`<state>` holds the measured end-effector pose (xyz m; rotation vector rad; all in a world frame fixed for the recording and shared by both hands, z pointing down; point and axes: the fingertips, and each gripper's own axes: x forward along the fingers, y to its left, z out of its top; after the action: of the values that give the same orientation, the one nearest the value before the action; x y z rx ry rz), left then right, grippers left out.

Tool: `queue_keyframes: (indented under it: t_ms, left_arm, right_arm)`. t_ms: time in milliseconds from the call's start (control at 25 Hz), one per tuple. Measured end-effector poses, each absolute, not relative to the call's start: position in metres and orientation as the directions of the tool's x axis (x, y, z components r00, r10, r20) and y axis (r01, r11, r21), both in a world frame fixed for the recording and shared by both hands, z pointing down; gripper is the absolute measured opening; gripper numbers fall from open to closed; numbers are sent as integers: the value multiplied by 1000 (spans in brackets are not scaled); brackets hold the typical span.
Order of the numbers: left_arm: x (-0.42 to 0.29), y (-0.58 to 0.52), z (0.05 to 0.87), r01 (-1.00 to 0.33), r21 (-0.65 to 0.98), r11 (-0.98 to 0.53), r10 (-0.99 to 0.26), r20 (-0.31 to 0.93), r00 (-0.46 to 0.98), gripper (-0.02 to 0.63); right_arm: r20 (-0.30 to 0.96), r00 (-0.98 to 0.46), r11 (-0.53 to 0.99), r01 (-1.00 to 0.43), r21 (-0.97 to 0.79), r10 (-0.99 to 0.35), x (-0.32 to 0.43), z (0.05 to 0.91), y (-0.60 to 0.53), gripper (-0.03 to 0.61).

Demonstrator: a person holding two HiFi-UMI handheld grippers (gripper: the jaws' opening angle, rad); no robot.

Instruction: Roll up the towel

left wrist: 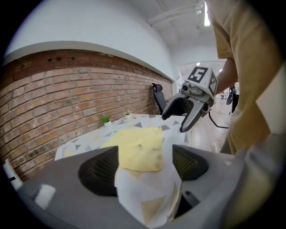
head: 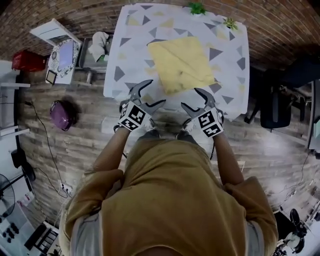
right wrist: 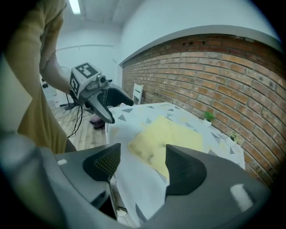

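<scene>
A yellow towel point(head: 181, 64) lies spread flat on the table point(head: 127, 55), which has a white cloth with grey and yellow triangles. My left gripper point(head: 157, 93) hovers at the table's near edge, just short of the towel's near left corner, jaws open and empty. My right gripper point(head: 190, 98) is level with it by the near right corner, also open and empty. In the left gripper view the towel point(left wrist: 136, 147) shows between the jaws, beyond them, with the right gripper point(left wrist: 174, 124) at the side. The right gripper view shows the towel point(right wrist: 167, 134) ahead, untouched.
Two small potted plants point(head: 196, 8) point(head: 230, 22) stand at the table's far edge by the brick wall. On the floor left are a purple bag point(head: 62, 114), a red box point(head: 27, 60) and a white stand point(head: 62, 57). A black chair point(head: 277, 102) is at the right.
</scene>
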<state>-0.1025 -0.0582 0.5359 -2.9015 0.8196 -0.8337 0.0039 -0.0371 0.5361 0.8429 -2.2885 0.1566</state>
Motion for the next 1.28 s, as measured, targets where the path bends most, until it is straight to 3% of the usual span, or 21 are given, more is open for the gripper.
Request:
queue_keyframes:
  t_ms: [80, 400, 800, 1000, 1040, 1280]
  left_arm:
    - [-87, -61, 555, -448, -138, -883, -447, 534, 718, 396]
    - [-42, -60, 617, -361, -76, -930, -305, 707, 638, 269]
    - [-46, -55, 646, -361, -40, -932, -255, 780, 572, 214]
    - [-45, -50, 647, -363, 15, -932, -220, 771, 598, 134]
    - [-47, -51, 646, -373, 19, -928, -225, 769, 598, 93]
    - [-54, -52, 635, -335, 6, -942, -218, 747, 628, 83]
  right_arm:
    - [689, -537, 814, -564, 137, -488, 7, 561, -43, 267]
    - [806, -481, 919, -349, 184, -345, 12, 612, -56, 197]
    - [827, -491, 942, -310, 130, -275, -8, 632, -62, 179]
    - [840, -478, 939, -330, 99, -257, -8, 643, -58, 178]
    - [840, -478, 938, -334, 97, -257, -8, 643, -57, 178]
    - [832, -484, 943, -307, 129, -272, -12, 640, -54, 176]
